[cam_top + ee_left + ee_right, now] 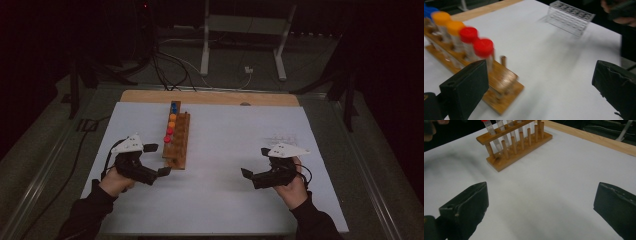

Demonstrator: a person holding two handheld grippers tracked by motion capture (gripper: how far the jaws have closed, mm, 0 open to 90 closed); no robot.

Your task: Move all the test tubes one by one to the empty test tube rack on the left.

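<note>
1. The wooden rack [178,139] stands on the white sheet [225,200] left of its middle, running from near the far edge toward the near edge.
2. Six capped tubes fill one row of the rack: blue tubes [174,106] at the far end, orange tubes [172,120] in the middle, red tubes [168,135] nearest the person.
3. The rack's other row, on the side toward the sheet's middle, shows bare holes in the high view; the right gripper view shows upright wooden pegs [520,140] along the rack's side facing it.
4. The left gripper [156,161] hangs just beside the rack's near end, on the sheet's left side. Its jaws stand wide apart with nothing between them; the pads touch no tube.
5. In the left gripper view the nearest red tube [483,48] sits just behind the left-hand jaw, and the rack's near corner juts between the jaws' line and the tubes.
6. The right gripper [252,176] hangs over the sheet's right half, near the near edge, well apart from the rack. Its jaws are also spread wide and hold nothing; bare sheet lies between them.
7. A clear plastic rack [570,17] stands on the sheet's right side, farther back than the right gripper, faint in the high view.
8. A wooden board [210,96] shows beyond the sheet's far edge.
9. Beyond the table, cables [170,70] and a white frame's legs [205,50] stand on the dark floor.
</note>
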